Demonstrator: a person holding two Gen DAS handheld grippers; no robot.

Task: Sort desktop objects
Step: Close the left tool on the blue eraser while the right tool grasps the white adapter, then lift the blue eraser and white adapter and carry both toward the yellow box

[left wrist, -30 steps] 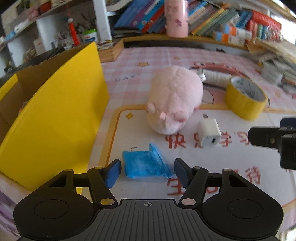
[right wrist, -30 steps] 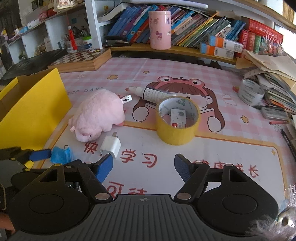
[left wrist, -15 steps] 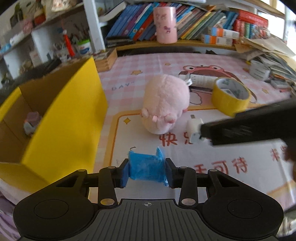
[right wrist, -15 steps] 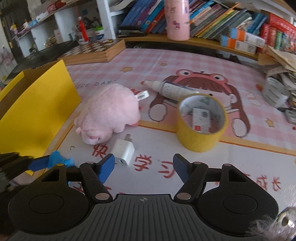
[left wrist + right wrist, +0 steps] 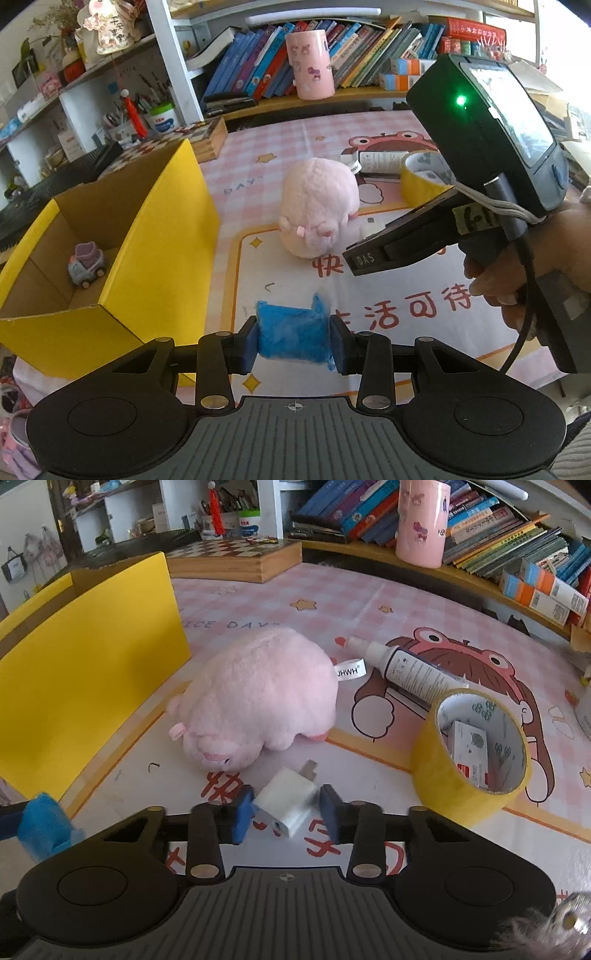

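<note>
White shelving (image 5: 173, 74), crowded bookshelf (image 5: 517, 565), pink checked desk mat (image 5: 332, 602), daylight.

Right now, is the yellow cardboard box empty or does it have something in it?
Not empty. The open-topped yellow cardboard box holds one small lilac toy car on its floor, seen from the left wrist; the rest of the visible floor looks bare.

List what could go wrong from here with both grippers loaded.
1. The right gripper is closing on the white charger skewed, near one corner; it may twist or slip out when lifted.
2. The left gripper pinches a soft blue packet; squeezed, it could deform or slide out.
3. The right gripper's body hangs close by the pink plush and could nudge it.
</note>
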